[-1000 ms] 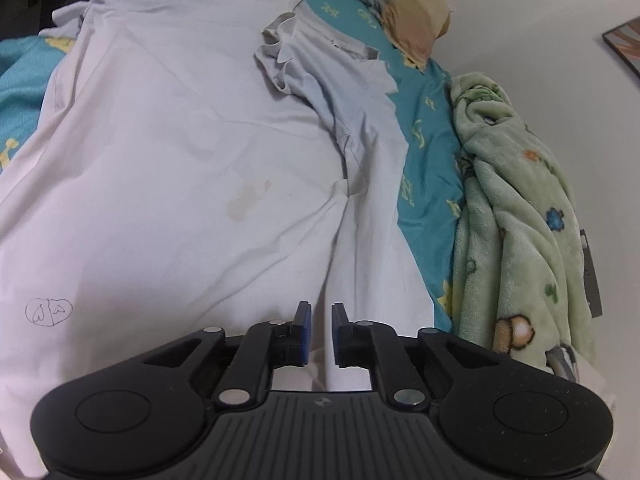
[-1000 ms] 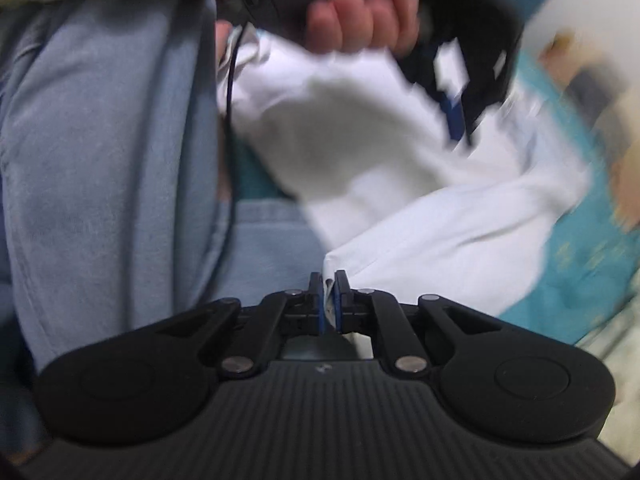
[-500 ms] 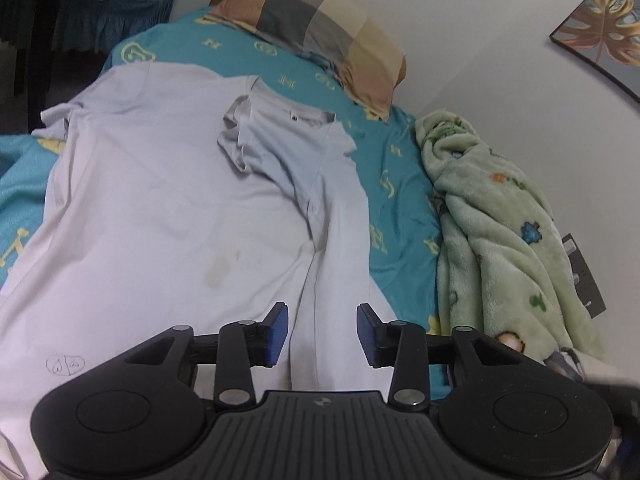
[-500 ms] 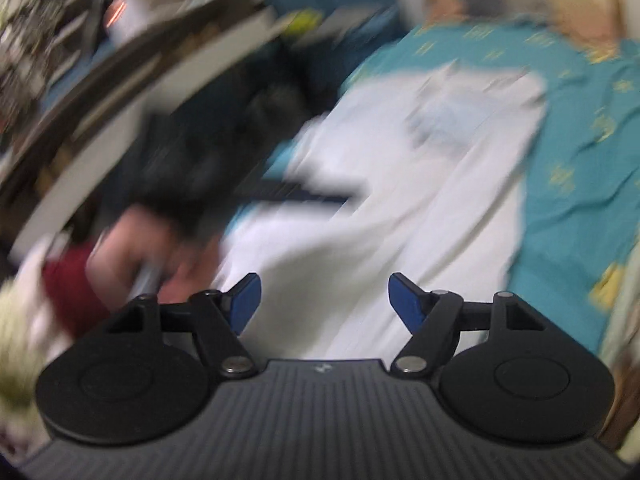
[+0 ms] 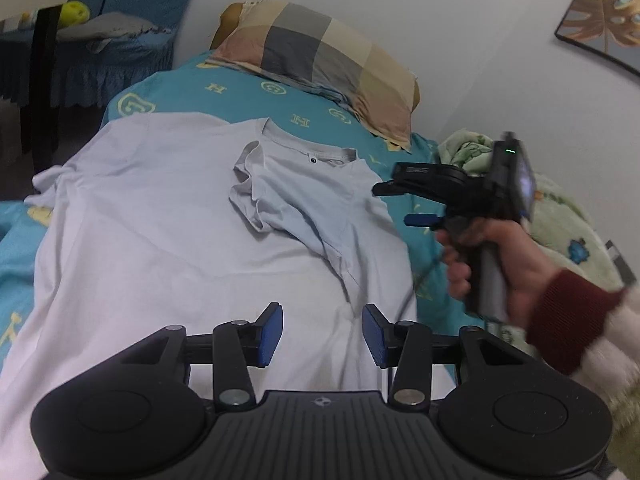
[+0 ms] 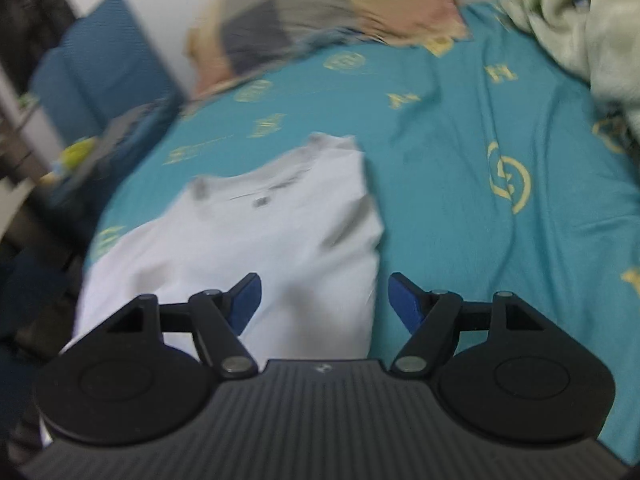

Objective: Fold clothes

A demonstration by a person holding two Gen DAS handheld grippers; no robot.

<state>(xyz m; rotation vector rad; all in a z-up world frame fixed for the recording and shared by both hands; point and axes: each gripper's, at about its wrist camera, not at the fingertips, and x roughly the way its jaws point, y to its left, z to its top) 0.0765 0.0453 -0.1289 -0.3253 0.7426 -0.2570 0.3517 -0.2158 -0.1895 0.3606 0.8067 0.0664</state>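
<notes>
In the left wrist view, the white T-shirt [image 5: 168,224] lies spread flat on the bed [image 5: 248,96], which is covered in a teal sheet with yellow emblems. The shirt's collar points toward the checked pillow [image 5: 320,56] at the head of the bed, and one sleeve [image 5: 288,204] is folded inward across the chest, bunched just below the collar. The left gripper [image 5: 322,334] hangs above the lower part of the T-shirt with its blue-padded jaws spread apart and nothing between them. To the right of the T-shirt, the person's right hand [image 5: 496,264], in a dark red cuff, holds the right gripper [image 5: 394,206] over the shirt's right edge; its jaws look parted, one blue pad showing below the black upper finger. Beyond that hand, a pale green fleece blanket [image 5: 576,232] is heaped along the wall, and a framed leaf picture [image 5: 604,12] hangs on the wall above the blanket. In the right wrist view, which is blurred, the right gripper [image 6: 324,300] has its jaws wide apart and empty, held above the T-shirt [image 6: 256,232] near its right edge. The shirt's collar lies farther ahead, toward the pillow [image 6: 320,12], and bare teal sheet [image 6: 500,168] stretches to the right of the T-shirt, up to the green blanket [image 6: 580,12].
</notes>
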